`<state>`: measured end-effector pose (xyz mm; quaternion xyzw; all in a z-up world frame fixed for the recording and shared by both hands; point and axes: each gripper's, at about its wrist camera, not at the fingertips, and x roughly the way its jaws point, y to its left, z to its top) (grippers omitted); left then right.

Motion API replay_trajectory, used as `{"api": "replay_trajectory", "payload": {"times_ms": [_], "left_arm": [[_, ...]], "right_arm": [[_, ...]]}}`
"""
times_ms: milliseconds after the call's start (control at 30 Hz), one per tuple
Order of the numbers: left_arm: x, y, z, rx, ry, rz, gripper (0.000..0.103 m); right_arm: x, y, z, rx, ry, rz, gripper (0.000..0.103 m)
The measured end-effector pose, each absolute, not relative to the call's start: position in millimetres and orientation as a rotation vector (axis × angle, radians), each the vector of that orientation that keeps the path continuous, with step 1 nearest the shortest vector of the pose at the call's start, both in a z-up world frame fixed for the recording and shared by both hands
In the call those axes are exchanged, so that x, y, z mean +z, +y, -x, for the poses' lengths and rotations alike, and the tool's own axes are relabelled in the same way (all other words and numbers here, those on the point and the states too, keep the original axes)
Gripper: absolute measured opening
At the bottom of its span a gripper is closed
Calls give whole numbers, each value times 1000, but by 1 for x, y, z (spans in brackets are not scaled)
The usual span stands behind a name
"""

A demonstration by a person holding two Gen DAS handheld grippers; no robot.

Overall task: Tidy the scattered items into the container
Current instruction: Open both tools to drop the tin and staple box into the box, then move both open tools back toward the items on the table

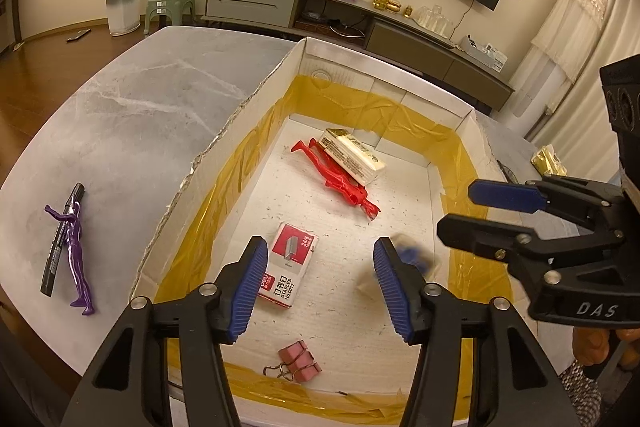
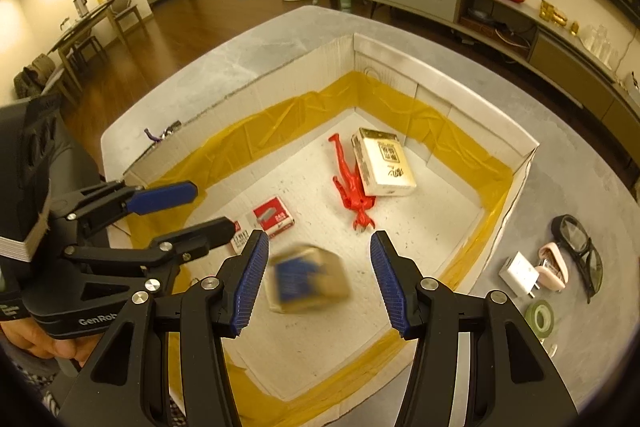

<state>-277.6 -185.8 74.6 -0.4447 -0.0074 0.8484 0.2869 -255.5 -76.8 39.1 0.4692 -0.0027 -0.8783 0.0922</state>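
Lying on the grey table (image 1: 132, 95) at the left, outside the box (image 1: 224, 147), are a purple figure (image 1: 76, 247) and a black marker (image 1: 60, 243). The left gripper (image 1: 320, 285) hangs over the box with jaws released, empty. The right gripper (image 2: 318, 281) is also released; a blurred blue-and-tan box (image 2: 308, 279) is between its fingers, apart from them.

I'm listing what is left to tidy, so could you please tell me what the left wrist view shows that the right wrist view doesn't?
Only the left wrist view shows the black marker lying against the purple figure on the table, and pink binder clips inside the box.

Only the right wrist view shows glasses, a white plug, a pink case and a green tape roll.

Both show the box, red figure, staples box, and a blurred blue-and-tan item below the open right claw.
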Motion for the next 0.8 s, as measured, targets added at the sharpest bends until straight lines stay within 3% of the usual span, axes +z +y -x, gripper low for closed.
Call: {"api": "replay_trajectory", "payload": {"times_ms": [800], "left_arm": [[84,-188,259,2268,-9,1171,57]], "right_arm": [[50,-75,226,-2632,-26,-1306,55]]}}
